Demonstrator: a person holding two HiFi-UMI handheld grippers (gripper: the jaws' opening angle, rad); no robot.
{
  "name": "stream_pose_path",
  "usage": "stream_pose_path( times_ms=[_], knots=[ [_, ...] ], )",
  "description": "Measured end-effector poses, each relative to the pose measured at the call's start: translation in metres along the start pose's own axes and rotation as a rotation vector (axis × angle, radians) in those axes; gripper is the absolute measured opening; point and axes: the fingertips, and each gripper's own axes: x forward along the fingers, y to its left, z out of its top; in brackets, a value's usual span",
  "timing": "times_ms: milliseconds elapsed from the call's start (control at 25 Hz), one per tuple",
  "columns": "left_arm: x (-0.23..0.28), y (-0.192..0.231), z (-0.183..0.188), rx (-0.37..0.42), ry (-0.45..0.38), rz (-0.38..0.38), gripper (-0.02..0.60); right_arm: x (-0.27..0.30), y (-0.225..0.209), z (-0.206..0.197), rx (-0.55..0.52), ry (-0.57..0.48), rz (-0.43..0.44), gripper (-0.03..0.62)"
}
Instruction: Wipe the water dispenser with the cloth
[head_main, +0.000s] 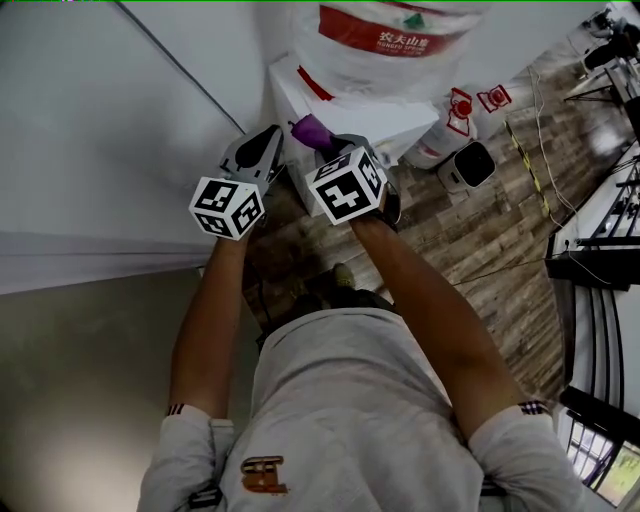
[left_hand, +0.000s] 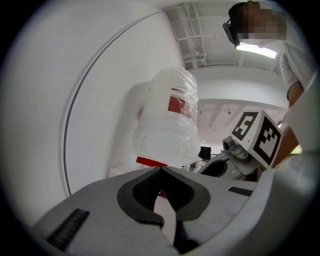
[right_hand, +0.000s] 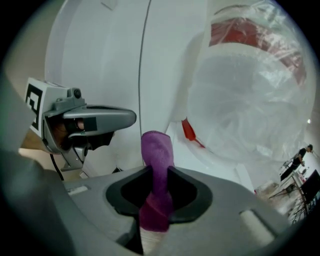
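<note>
My R gripper (right_hand: 159, 175) is clamped on the purple cloth (right_hand: 157, 150). A folded end sticks up from betw. the jaws, right at the top front corner of the white water dispenser (head_main: 395, 120) and under the plastic-wrapped bottle (head_main: 385, 35) w/ the red label; can't tell if cloth and dispenser actually touch. My L gripper (left_hand: 161, 172) has its jaws pressed together w/ nothing pinched, and it's held just beside the R one, on its left, next to the white wall (head_main: 100, 120), tips pointing at the same corner.
</note>
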Motion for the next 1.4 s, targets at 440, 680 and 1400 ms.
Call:
stream_pose_path(
  times_ms=[440, 680, 1400],
  knots=[
    [0.007, -0.036, 0.001, -0.013, -0.019, -0.04, -0.002, -0.013, -0.034, -0.013, 0.022, 0.019, 0.02, 0.094],
    [0.012, -0.051, 0.002, -0.001, -0.02, -0.054, -0.002, -0.012, -0.055, -0.018, -0.005, 0.026, 0.023, 0.094],
    [0.064, -0.104, 0.005, 0.036, -0.017, -0.031, -0.002, -0.014, -0.14, -0.053, -0.055, 0.016, 0.007, 0.094]
  ],
)
